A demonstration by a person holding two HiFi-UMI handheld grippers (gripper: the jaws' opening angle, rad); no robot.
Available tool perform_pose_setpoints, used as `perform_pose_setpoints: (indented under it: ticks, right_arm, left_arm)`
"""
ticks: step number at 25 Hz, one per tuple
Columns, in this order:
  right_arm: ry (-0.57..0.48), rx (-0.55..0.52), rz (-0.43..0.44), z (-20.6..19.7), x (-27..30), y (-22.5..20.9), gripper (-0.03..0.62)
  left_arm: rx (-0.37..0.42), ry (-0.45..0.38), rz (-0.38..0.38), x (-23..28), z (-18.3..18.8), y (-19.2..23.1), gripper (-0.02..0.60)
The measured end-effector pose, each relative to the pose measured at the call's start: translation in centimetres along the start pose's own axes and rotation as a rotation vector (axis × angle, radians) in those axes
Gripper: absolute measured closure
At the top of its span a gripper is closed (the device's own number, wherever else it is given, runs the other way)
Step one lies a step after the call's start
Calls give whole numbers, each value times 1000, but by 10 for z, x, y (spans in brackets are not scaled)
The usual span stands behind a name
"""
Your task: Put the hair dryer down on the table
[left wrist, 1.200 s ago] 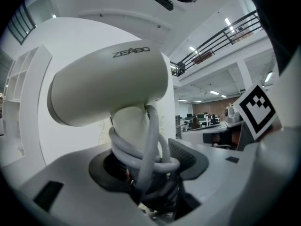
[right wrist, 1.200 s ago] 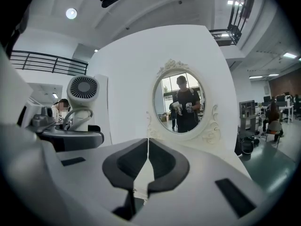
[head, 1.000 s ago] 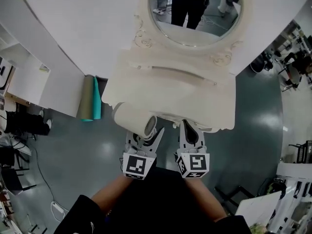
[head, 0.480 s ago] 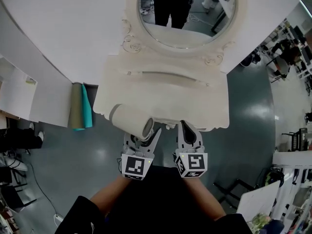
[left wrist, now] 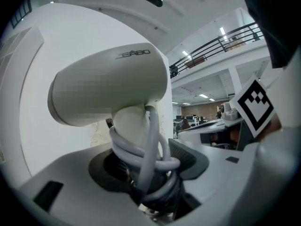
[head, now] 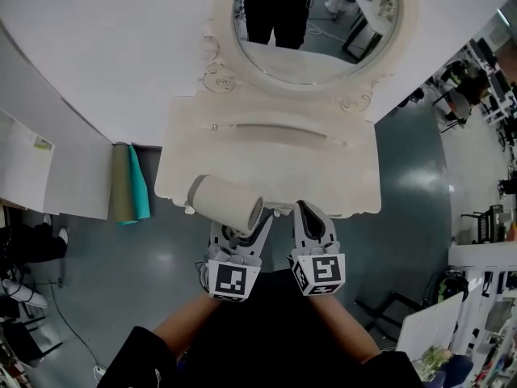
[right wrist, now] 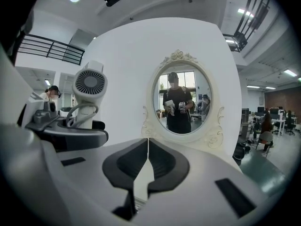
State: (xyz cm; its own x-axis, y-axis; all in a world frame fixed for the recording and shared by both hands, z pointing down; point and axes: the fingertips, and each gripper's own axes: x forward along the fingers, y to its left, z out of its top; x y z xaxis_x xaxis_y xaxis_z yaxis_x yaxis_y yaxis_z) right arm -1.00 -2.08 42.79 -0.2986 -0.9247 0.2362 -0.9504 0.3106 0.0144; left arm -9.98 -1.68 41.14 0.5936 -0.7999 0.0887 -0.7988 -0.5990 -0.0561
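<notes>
A cream hair dryer [head: 226, 203] stands up out of my left gripper [head: 242, 231], whose jaws are shut on its handle. A grey cord [left wrist: 146, 157] is wound round that handle between the jaws. In the left gripper view the dryer's barrel [left wrist: 108, 88] fills the upper left. The barrel hangs over the front left edge of the cream dressing table [head: 275, 148]. My right gripper [head: 312, 214] sits just to the right, at the table's front edge, shut with nothing in it. The right gripper view shows its pads meeting [right wrist: 148, 164] and the dryer [right wrist: 89, 86] off to the left.
An oval mirror [head: 311, 23] in an ornate frame rises at the back of the table and reflects a standing person. Rolled teal and olive mats [head: 129, 194] lean left of the table. White wall panels stand behind, and grey floor surrounds the table.
Both grippers have moved a little forward toward the table, so the dryer's barrel now overlaps the front left edge. The grip on the handle is unchanged.
</notes>
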Motion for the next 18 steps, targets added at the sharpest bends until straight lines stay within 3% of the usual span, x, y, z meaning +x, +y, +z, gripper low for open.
perform_pose_setpoints:
  ticks: [5, 18]
  right_arm:
    - [32, -9, 19, -10, 6, 13, 572]
    - [49, 31, -37, -17, 15, -24, 572]
  left_arm:
    - [-65, 21, -30, 2, -7, 6, 322]
    - [-73, 55, 8, 22, -23, 20, 322]
